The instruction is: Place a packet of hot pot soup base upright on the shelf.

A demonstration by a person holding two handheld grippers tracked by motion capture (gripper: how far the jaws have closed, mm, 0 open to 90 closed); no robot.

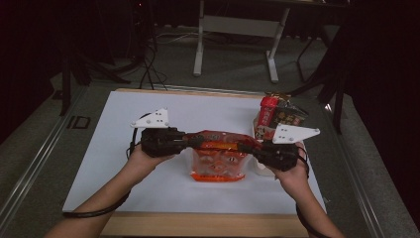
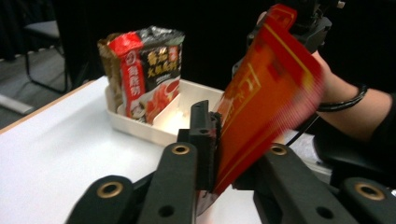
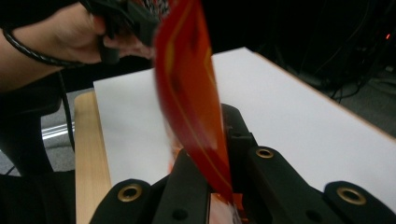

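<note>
An orange-red snack packet point(image 1: 218, 157) hangs above the white table top point(image 1: 148, 173), stretched between my two grippers. My left gripper point(image 1: 196, 141) comes in from the left and is shut on the packet's top left edge. From the right, my right gripper point(image 1: 250, 148) is shut on the top right edge. In the left gripper view the left gripper point(image 2: 215, 133) pinches the packet point(image 2: 266, 93), which rises to the right gripper point(image 2: 303, 21). In the right gripper view the right gripper point(image 3: 219, 128) clamps the packet point(image 3: 189, 88), with the left gripper point(image 3: 119, 16) beyond.
A white divided tray point(image 1: 256, 130) stands at the table's right side, just behind my right hand, with red and black noodle packets point(image 1: 277, 115) upright in it. In the left gripper view the tray point(image 2: 140, 128) holds those packets point(image 2: 144, 70). A wooden edge point(image 1: 198, 224) runs along the front.
</note>
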